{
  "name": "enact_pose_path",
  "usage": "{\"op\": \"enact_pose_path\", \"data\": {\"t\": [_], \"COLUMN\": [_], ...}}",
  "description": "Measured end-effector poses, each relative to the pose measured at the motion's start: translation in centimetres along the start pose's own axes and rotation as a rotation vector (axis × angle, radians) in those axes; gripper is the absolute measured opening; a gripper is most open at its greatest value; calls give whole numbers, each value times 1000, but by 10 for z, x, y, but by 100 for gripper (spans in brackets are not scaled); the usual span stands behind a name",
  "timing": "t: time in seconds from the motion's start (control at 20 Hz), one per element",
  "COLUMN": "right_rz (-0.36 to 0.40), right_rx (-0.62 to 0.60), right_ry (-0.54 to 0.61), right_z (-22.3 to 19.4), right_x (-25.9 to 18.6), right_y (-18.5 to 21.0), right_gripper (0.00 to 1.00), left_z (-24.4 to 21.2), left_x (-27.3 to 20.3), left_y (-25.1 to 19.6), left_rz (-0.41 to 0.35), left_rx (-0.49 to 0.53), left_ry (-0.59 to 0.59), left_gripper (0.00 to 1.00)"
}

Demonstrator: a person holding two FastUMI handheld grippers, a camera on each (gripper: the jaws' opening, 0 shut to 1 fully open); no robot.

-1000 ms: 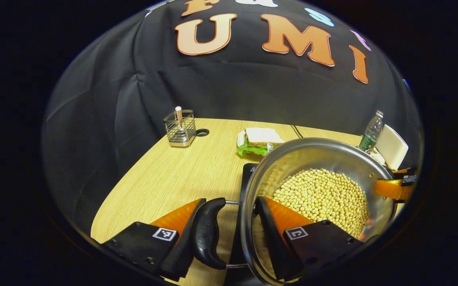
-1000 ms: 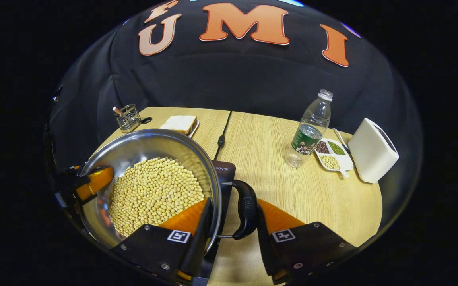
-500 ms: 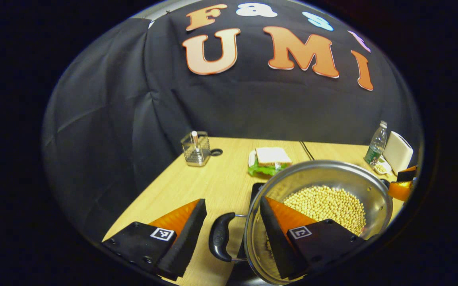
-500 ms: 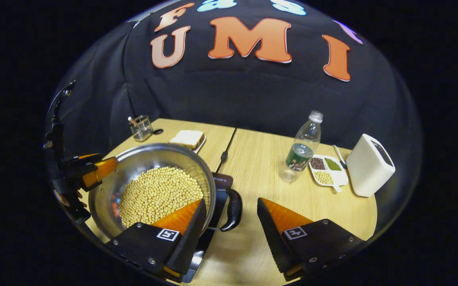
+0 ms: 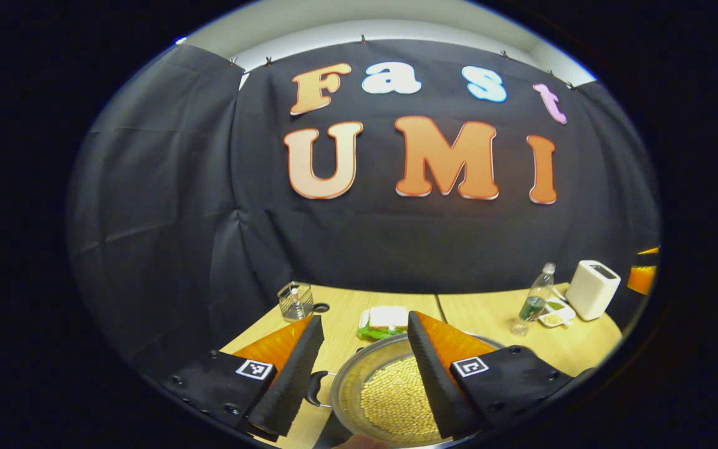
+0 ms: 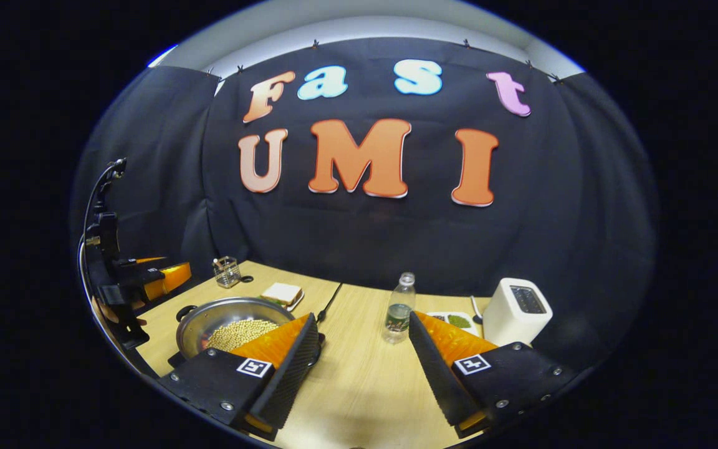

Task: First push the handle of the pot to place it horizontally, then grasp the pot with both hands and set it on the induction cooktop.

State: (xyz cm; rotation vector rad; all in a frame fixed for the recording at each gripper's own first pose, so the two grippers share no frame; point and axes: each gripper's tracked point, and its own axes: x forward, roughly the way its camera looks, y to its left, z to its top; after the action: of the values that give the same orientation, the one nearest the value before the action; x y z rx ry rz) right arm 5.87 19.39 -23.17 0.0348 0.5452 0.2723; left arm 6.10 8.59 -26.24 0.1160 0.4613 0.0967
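The pot [image 5: 390,393] of soybeans [image 5: 395,396] sits on the dark induction cooktop [image 6: 178,359] on the bench [image 6: 365,374] — below the left gripper [image 5: 359,368], between its wide-open jaws. From the right gripper [image 6: 362,368], jaws also open and empty, it lies low and leftward — placement looks done.

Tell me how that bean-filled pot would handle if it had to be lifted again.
The pot is probably heavy for its size: pale beans cover its floor. Its polished metal wall looks slippery, so the side handle seems the safer hold. The loose beans would likely slide and shift the weight if it tilts, so keep it level.
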Motion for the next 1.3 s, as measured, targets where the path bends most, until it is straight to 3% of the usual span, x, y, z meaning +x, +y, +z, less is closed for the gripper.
{"op": "enact_pose_path", "data": {"t": [0.25, 0.35, 0.4, 0.5, 0.55, 0.7, 0.85, 0.9, 1.05, 1.15, 1.2, 1.25, 1.3], "right_rz": [-60, -85, -96, -135, -142, -170, -151, -143, -132, -146, -156, -159, -155], "right_rx": [-4, -17, -19, -6, 1, 7, -4, -7, -29, -59, -72, -82, -85], "right_ry": [-152, -225, -249, -281, -311, -385, -437, -443, -471, -513, -527, -533, -534], "right_z": [57, 81, 89, 104, 114, 136, 147, 147, 153, 162, 165, 165, 165], "right_x": [-63, -88, -97, -116, -127, -152, -170, -174, -181, -182, -183, -183, -183], "right_y": [-52, -67, -73, -92, -101, -122, -117, -114, -111, -113, -114, -114, -114], "right_gripper": [93, 98, 93, 94, 98, 94, 98, 94, 97, 94, 94, 94, 95], "left_z": [88, 118, 132, 154, 158, 178, 191, 191, 211, 212, 205, 203, 204], "left_x": [-50, -75, -87, -108, -117, -144, -168, -175, -195, -201, -197, -196, -195], "left_y": [-29, -30, -31, -27, -26, -17, -8, -11, -7, -15, -24, -27, -26], "left_rz": [-70, -79, -78, -66, -63, -31, 1, -2, -3, -19, -38, -46, -46], "left_rx": [-66, -81, -80, -84, -77, -80, -95, -102, -118, -115, -116, -121, -122], "left_ry": [-173, -241, -271, -331, -346, -418, -490, -497, -540, -556, -546, -540, -537], "left_gripper": [93, 89, 89, 93, 94, 94, 94, 94, 94, 88, 94, 90, 94]}}
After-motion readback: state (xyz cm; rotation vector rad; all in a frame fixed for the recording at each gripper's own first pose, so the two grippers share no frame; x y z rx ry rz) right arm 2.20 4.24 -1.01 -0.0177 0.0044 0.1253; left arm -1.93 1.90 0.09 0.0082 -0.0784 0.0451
